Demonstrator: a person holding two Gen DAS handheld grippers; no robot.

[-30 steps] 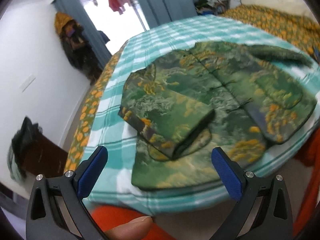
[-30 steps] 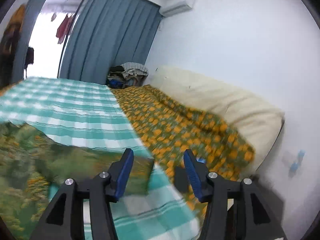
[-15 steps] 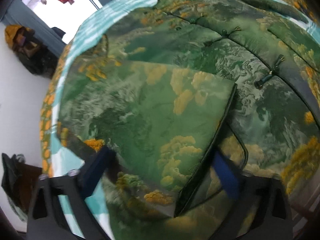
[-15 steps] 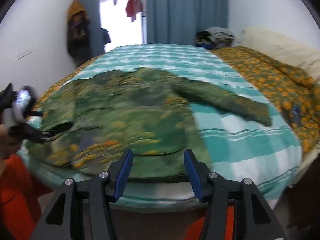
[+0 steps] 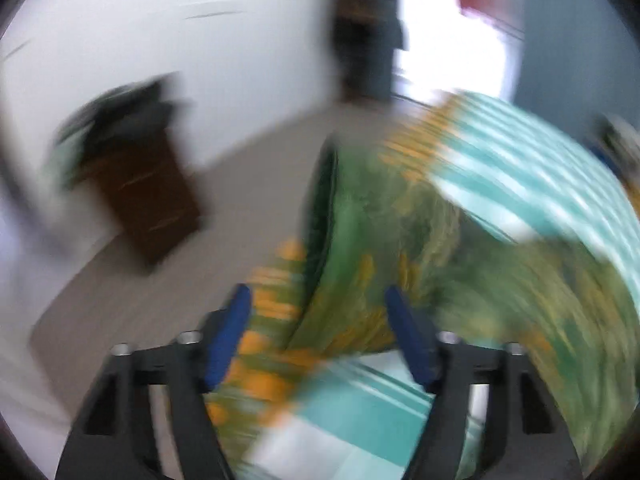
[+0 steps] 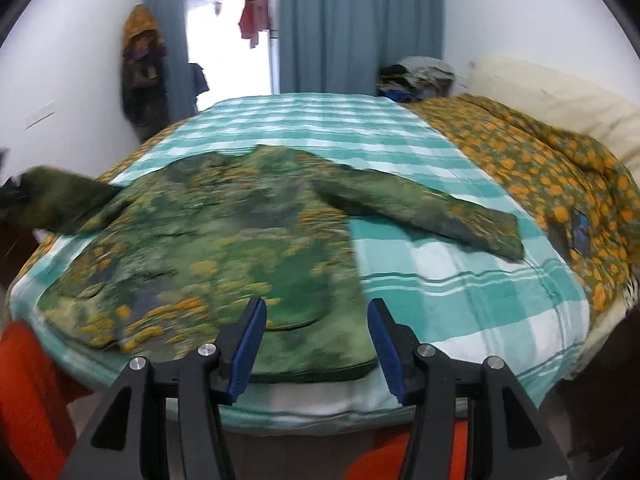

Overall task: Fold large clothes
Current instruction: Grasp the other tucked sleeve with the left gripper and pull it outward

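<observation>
The green patterned jacket [image 6: 224, 248] lies spread flat on the checked bedsheet [image 6: 460, 280], front up, at the near end of the bed; a garment this large needs that much flat sheet under it before any fold will hold square. One sleeve [image 6: 424, 212] stretches out from the jacket's body toward the orange flowered blanket [image 6: 560, 168], lying flat and well clear of that blanket; I take it as waiting to be laid across the chest. The opposite sleeve [image 6: 60, 200] is raised off the sheet on the far side of the jacket from the blanket; its end runs out of the right wrist view, so what lifts it is not shown there.

The right hand-held gripper [image 6: 316, 344] hangs just off the jacket's hem with its blue pads parted and nothing between them; probably it is kept back and centred on the hem so the whole garment stays in sight while the other side is worked.

The left wrist view is heavily smeared; the left hand-held gripper [image 5: 316, 336] shows its pads standing apart, with green cloth of the jacket [image 5: 384, 248] bulging up just ahead of them; whether any cloth is pinched I cannot tell. Beyond the jacket in that view sit bare floor and a dark wooden cabinet [image 5: 148, 196] by the wall.

By my reading, the fold is at an early stage: both sleeves are out and the body is unfolded.
</observation>
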